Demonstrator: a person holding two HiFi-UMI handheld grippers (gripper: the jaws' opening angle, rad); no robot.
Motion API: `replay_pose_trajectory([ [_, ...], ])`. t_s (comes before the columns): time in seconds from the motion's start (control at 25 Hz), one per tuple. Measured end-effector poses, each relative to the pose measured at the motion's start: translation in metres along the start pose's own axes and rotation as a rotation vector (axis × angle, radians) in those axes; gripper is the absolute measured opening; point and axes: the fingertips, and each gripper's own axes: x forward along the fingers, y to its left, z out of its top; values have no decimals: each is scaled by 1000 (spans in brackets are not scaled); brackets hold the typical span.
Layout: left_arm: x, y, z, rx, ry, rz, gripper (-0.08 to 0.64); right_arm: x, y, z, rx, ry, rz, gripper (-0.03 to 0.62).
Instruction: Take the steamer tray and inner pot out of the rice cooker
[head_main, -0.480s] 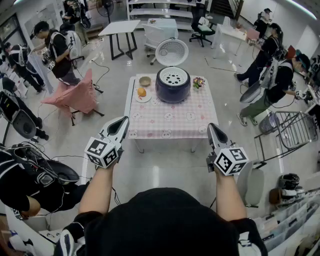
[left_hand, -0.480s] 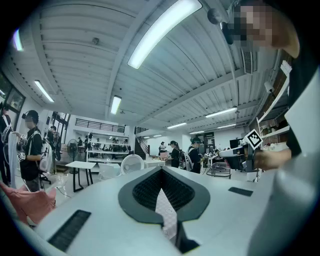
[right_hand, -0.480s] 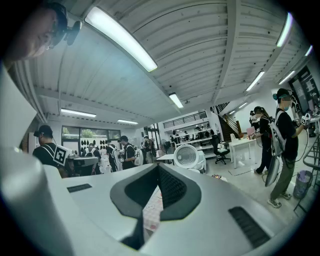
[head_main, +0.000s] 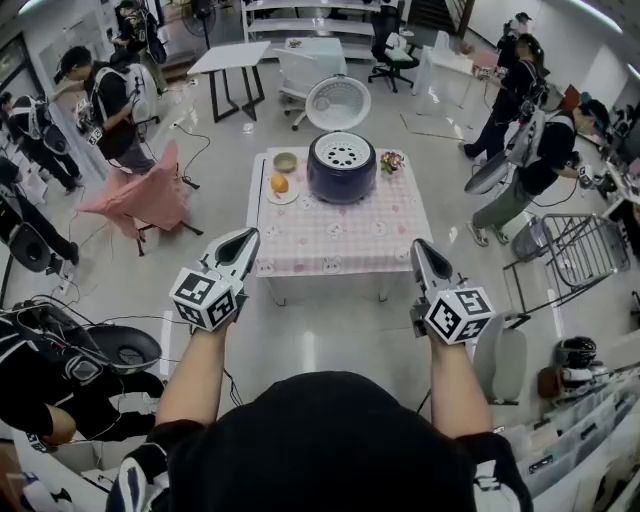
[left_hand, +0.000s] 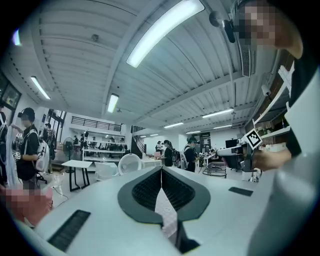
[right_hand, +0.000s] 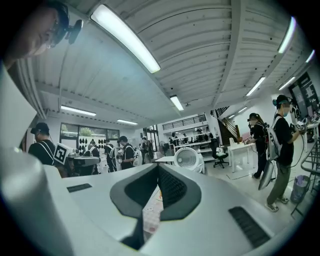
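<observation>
Head view: the rice cooker (head_main: 342, 172) stands at the far side of the desk (head_main: 340, 245), the steamer tray (head_main: 343, 153) seated in its top. It lies straight ahead, midway between the left claw (head_main: 243, 238) and the right claw (head_main: 421, 248). Both are clenched, empty, well short of it and about equally near.

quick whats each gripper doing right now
left gripper: closed, fingers together, holding nothing
right gripper: closed, fingers together, holding nothing
</observation>
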Motion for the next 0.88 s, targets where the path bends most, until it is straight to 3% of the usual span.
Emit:
replay_pose_trajectory([
  [0.2, -4, -1, -3, 40, 33, -17, 71, -2, 10, 1, -28, -6, -30, 26],
  [0.6, -4, 6, -12, 13, 30, -51, 226, 1, 14, -3, -54, -3, -25, 200],
  [0.88, 5, 21, -15, 5, 30, -55, 245, 20, 11, -5, -60, 10, -22, 225],
])
